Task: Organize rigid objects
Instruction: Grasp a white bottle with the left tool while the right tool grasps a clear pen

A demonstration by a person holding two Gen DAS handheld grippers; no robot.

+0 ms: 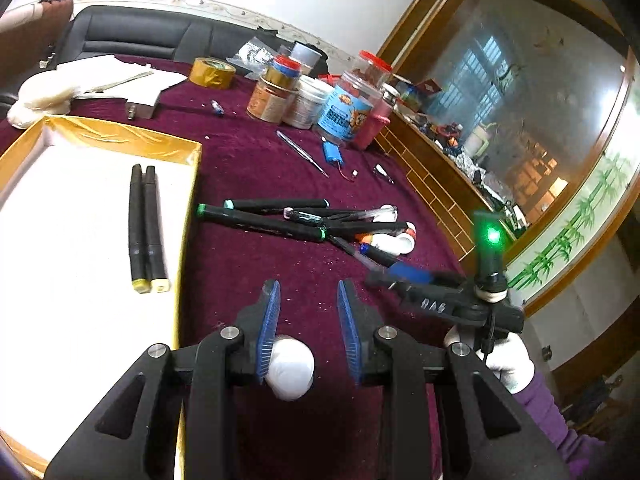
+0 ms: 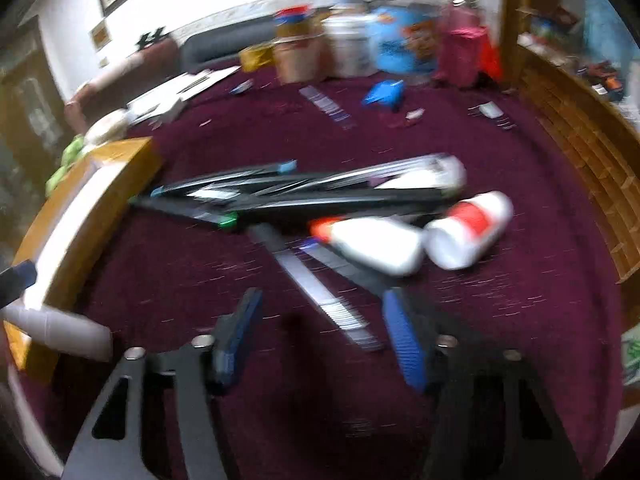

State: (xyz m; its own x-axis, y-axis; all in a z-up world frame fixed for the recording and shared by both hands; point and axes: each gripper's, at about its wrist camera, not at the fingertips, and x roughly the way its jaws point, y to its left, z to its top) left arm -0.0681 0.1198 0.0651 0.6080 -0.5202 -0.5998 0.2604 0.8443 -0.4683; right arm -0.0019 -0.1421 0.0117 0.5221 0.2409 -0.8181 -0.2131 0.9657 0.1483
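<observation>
Two grippers are at work over the maroon tablecloth (image 1: 248, 152). The left gripper (image 1: 307, 312) has its blue pads apart with nothing pinched; the white blob behind them looks like a gloved fingertip. Just left of it lies the gold-rimmed box (image 1: 120, 136), where two black markers (image 1: 144, 228) rest side by side, probably sorted there already. The right gripper (image 2: 320, 320) also stands spread and empty, low over the pile of markers and pens (image 2: 304, 192), a pen running between its pads; motion blur hides any contact. Two white glue bottles (image 2: 420, 236) lie at the pile's right end. Jars (image 1: 320, 96) crowd the far edge, apparently untouched clutter.
</observation>
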